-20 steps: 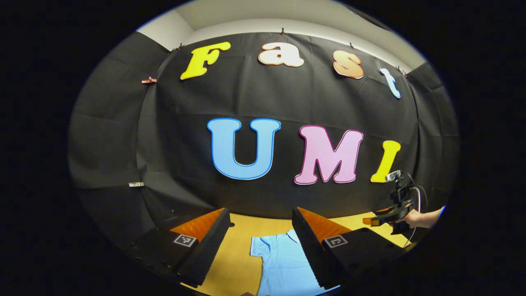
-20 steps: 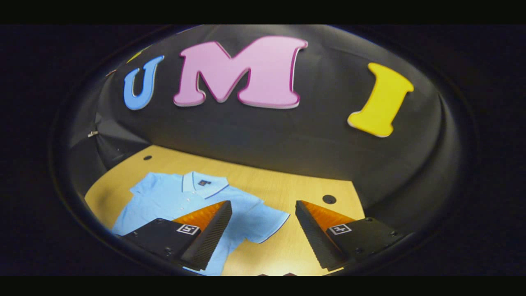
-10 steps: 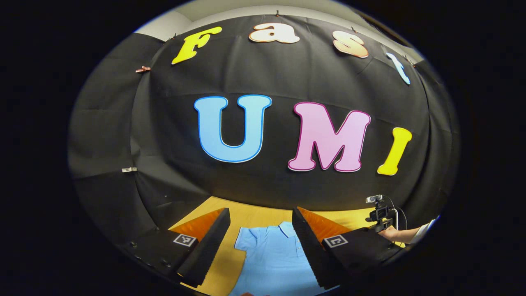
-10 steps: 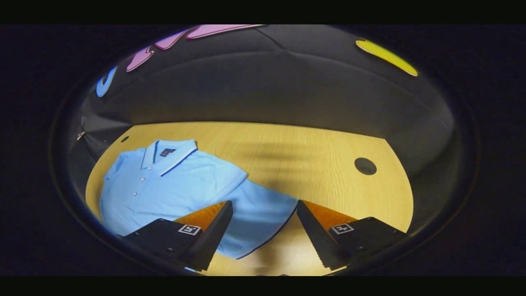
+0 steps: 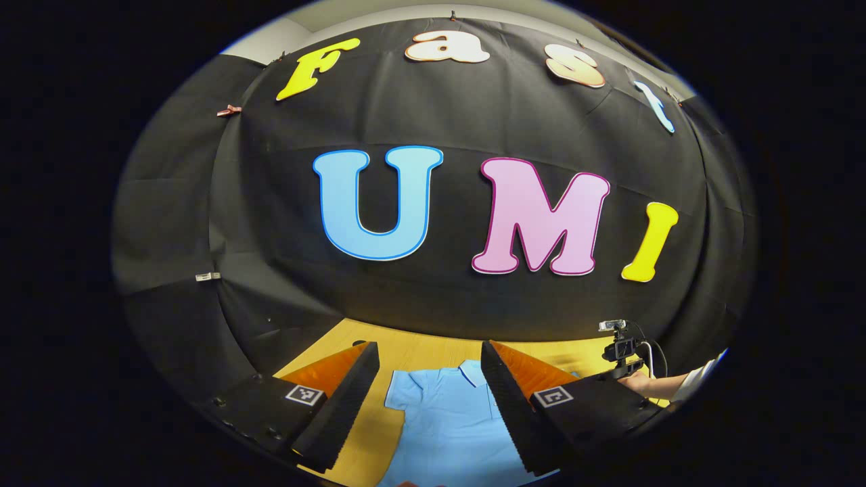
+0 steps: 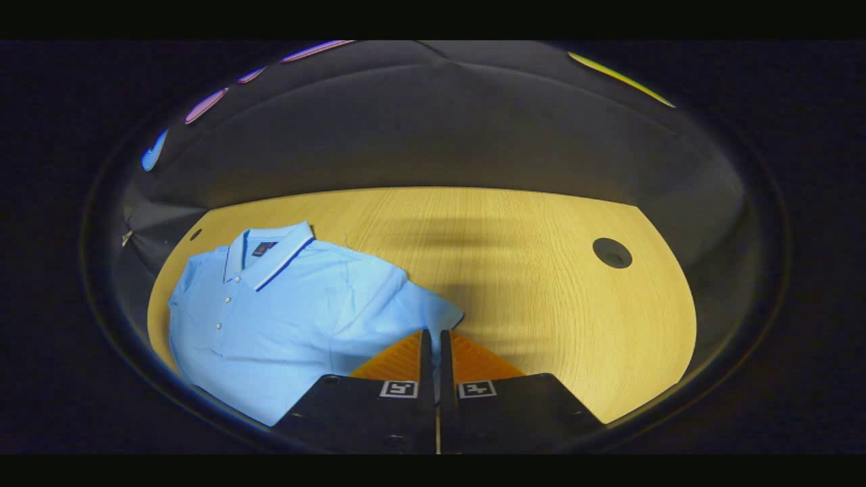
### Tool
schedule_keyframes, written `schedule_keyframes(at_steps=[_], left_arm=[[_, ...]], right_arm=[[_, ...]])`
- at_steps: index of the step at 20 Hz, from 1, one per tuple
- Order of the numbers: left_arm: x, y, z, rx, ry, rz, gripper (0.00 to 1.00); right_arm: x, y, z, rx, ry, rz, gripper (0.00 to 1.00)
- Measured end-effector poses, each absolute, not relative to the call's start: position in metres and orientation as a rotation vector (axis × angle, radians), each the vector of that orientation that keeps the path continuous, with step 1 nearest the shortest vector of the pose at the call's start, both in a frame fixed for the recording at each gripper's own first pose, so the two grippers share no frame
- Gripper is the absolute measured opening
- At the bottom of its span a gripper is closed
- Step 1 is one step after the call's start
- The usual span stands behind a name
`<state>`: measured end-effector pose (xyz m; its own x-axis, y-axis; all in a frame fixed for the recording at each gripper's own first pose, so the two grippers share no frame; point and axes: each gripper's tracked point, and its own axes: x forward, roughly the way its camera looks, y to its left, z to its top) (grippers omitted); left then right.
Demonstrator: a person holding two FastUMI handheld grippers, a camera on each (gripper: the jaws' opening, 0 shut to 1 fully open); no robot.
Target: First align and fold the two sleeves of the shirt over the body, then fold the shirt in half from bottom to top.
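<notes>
**A:** Your right gripper (image 6: pixel 436 338) is pinched tight on the hem of the shirt's right sleeve (image 6: pixel 433 314), the cloth caught between the two fingers. The shirt (image 6: pixel 284 318) lies flat on the table (image 6: pixel 541 270), spreading ahead and to the left of that claw.

**B:** And your left gripper (image 5: pixel 429 365) hangs above it, jaws wide apart, holding nothing; the left sleeve (image 5: pixel 399 396) sits just ahead between its fingers.

**A:** Risk, I'd say: you hold very little cloth. Lift fast and the hem may slip, or the body drags askew.

**B:** Count: one shirt, two sleeves, two grippers, two holes in the table.
</notes>
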<state>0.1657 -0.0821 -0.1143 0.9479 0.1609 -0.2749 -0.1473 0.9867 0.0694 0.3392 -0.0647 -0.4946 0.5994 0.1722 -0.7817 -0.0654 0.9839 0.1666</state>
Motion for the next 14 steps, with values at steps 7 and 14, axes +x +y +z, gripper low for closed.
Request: schedule_keyframes(at_steps=[7, 14], left_arm=[[0.153, -0.039, -0.129, -0.052, 0.297, 0.165, 0.97], [0.149, 0.011, -0.173, -0.045, 0.379, 0.183, 0.97]], right_arm=[[0.332, 0.019, -0.421, 0.189, 0.845, 0.260, 0.07], [0.307, 0.081, -0.480, 0.171, 0.981, 0.301, 0.08]])
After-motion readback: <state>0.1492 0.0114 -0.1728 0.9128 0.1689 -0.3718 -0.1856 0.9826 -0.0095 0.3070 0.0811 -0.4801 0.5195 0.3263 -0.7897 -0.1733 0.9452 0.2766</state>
